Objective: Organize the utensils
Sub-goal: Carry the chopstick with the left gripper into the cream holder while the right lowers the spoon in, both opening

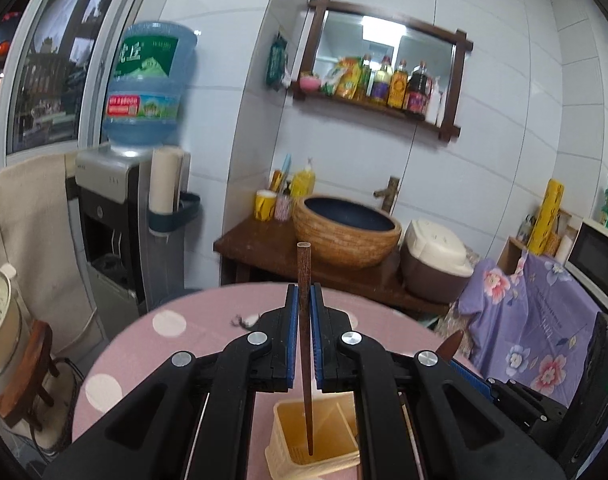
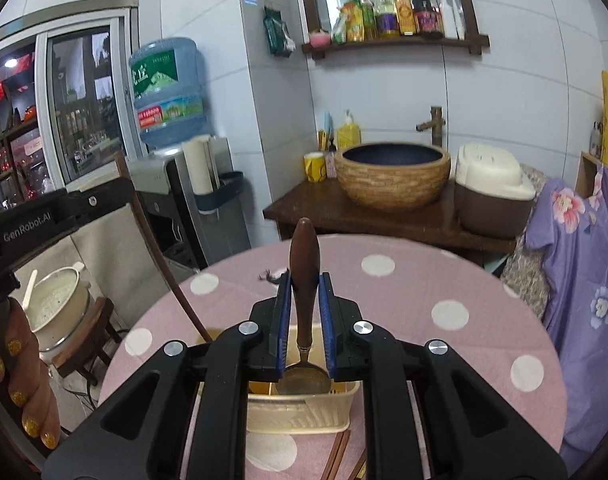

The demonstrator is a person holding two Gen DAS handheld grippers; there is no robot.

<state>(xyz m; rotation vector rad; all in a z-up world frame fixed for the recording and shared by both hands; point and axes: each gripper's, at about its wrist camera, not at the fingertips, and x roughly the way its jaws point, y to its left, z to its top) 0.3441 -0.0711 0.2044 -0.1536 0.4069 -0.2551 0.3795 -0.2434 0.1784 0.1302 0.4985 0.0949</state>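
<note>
Brown wood fills both pairs of tongs. The left gripper (image 1: 302, 300) is closed tight on a chopstick (image 1: 304, 320), pads pressed to its sides; the stick hangs almost upright, thin end down inside the holder (image 1: 288, 436), apparently just short of the floor. The right gripper (image 2: 304, 300) is closed on the wooden handle of a spoon (image 2: 304, 280), bowl end down, the brass bowl at or just inside the holder's rim. The cream holder (image 2: 304, 412) stands on the pink dotted table (image 2: 443, 280), and both grippers hang directly above it. In the left view a divider splits the holder; the chopstick sits in the compartment to the divider's left. Which compartment the spoon is over cannot be told. More chopsticks (image 2: 335, 456) lie flat on the table just beside the holder, on its near side, so the job looks partly done.

Risks, as a judgement: the two grippers crowd the same small opening, so they may knock together or tip the light plastic holder. Released while off vertical, the chopstick could lean on the rim or topple out. The spoon's wide bowl may catch on the rim or divider, and its smooth, rounded handle could slip or swing in the pads. A bumped holder might also shove the loose chopsticks.
</note>
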